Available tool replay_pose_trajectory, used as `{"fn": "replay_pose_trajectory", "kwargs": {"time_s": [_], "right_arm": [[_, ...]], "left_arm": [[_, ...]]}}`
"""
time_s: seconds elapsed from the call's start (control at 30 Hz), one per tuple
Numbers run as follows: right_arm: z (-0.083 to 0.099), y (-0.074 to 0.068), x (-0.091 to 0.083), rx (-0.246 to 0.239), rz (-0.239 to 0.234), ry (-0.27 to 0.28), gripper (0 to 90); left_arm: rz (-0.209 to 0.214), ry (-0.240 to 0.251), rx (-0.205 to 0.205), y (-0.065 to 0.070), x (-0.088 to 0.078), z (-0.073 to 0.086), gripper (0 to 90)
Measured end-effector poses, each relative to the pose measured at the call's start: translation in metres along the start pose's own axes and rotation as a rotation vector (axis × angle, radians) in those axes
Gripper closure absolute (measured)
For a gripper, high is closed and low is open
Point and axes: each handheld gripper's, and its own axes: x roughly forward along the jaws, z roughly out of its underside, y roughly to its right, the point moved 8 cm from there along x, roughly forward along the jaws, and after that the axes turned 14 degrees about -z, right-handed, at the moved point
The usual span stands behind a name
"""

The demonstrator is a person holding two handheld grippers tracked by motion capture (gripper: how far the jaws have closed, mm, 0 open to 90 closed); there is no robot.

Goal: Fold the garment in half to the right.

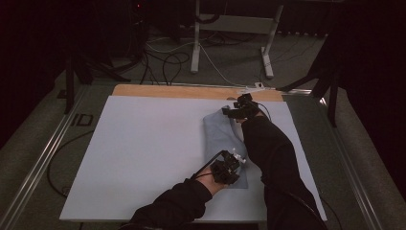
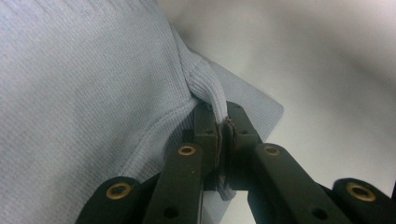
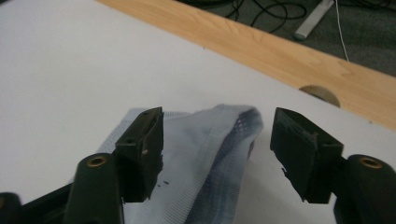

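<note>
Pale blue cloth (image 1: 221,139) lies folded on white table (image 1: 143,153), right of centre. Left gripper (image 1: 229,168) at near end, jaws clamped on ribbed edge. Right gripper (image 1: 238,111) at far end, jaws apart, straddling cloth's hem

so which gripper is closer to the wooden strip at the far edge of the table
Right. The right gripper sits at the far end of the blue cloth, just short of the wooden strip. The left gripper is clamped on the cloth's near end, much farther from it.
</note>
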Motion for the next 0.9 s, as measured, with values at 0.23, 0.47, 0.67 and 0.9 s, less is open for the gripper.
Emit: {"fn": "replay_pose_trajectory", "kwargs": {"time_s": [0.23, 0.47, 0.67, 0.9], "right_arm": [[0.015, -0.004, 0.013, -0.082, -0.001, -0.085, 88.1], [0.035, 0.001, 0.024, -0.086, 0.002, -0.164, 89.2], [0.05, 0.004, 0.032, -0.077, 0.006, -0.207, 89.4], [0.056, 0.008, 0.035, -0.047, 0.007, -0.201, 89.2]], "left_arm": [[0.007, 0.008, -0.007, 0.002, 0.004, -0.001, 84.9], [0.015, -0.001, 0.008, 0.005, 0.005, 0.001, 84.9], [0.02, 0.0, 0.006, 0.006, 0.005, 0.001, 84.9], [0.049, 0.004, -0.004, 0.007, 0.007, 0.0, 82.8]]}}
